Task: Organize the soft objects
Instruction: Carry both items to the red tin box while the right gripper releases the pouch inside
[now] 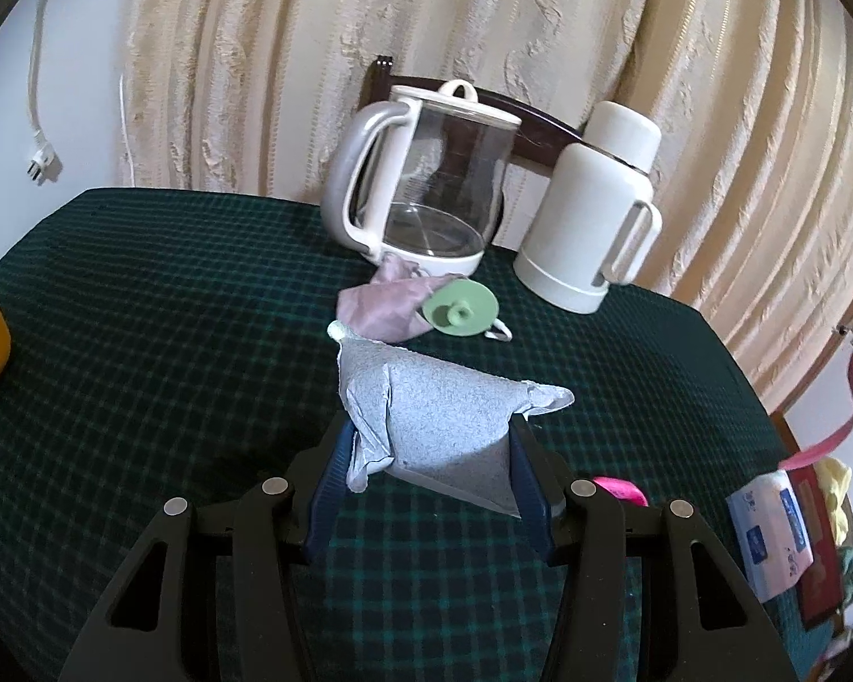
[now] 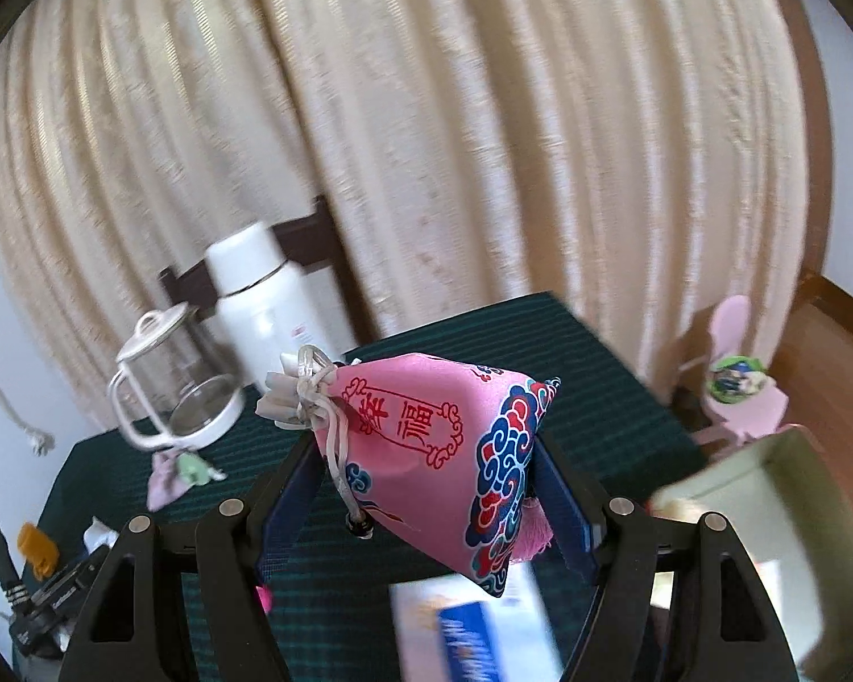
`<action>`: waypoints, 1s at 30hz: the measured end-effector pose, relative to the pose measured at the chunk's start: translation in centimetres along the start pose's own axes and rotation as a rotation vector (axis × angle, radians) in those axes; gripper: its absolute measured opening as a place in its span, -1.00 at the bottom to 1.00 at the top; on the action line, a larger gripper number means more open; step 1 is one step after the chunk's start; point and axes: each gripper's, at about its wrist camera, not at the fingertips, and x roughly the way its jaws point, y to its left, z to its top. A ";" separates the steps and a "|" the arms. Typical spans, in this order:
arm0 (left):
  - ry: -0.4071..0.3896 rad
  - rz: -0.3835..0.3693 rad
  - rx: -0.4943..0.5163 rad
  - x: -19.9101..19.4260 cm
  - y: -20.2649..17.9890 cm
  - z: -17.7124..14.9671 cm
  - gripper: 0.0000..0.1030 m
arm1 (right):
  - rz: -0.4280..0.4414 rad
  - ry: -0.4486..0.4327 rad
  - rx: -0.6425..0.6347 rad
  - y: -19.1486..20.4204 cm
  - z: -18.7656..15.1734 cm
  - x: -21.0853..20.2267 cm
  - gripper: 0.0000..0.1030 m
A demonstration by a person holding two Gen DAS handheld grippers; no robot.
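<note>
Left gripper [image 1: 426, 454], mine to steer, clamps a grey pouch [image 1: 443, 415] between its blue pads, lifted just over the green checked tablecloth [image 1: 142, 312]. Right gripper [image 2: 426, 489] likewise pinches a pink drawstring pouch [image 2: 426, 454], printed with red characters and blue clouds, held clear of the table; that view is motion-blurred, so I read its surroundings loosely. Beyond the grey pouch lie a lilac pouch [image 1: 381, 307] and a green disc [image 1: 460, 312], touching, in front of a glass kettle [image 1: 426, 182] and a white flask [image 1: 591, 199]. At lower right of the right view sits what may be an open pale box [image 2: 767, 489], plausibly the destination. To do this step well, I judge both grips should stay firm on the pouch bodies, not the cords, and the pink one be carried level over the box before release, keeping its tassel [image 2: 531, 528] from snagging.
</note>
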 end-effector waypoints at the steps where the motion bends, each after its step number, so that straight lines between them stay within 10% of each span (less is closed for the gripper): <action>1: 0.002 -0.003 0.002 0.0 -0.2 0.0 0.03 | -0.015 -0.009 0.012 -0.8 0.1 -0.5 0.48; 18: 0.011 -0.069 0.063 -1.0 -4.8 -0.5 0.03 | -0.245 -0.036 0.197 -11.9 -1.4 -4.2 0.48; 30: -0.004 -0.118 0.140 -2.5 -9.8 -0.9 0.03 | -0.354 0.121 0.236 -16.2 -4.6 -2.3 0.52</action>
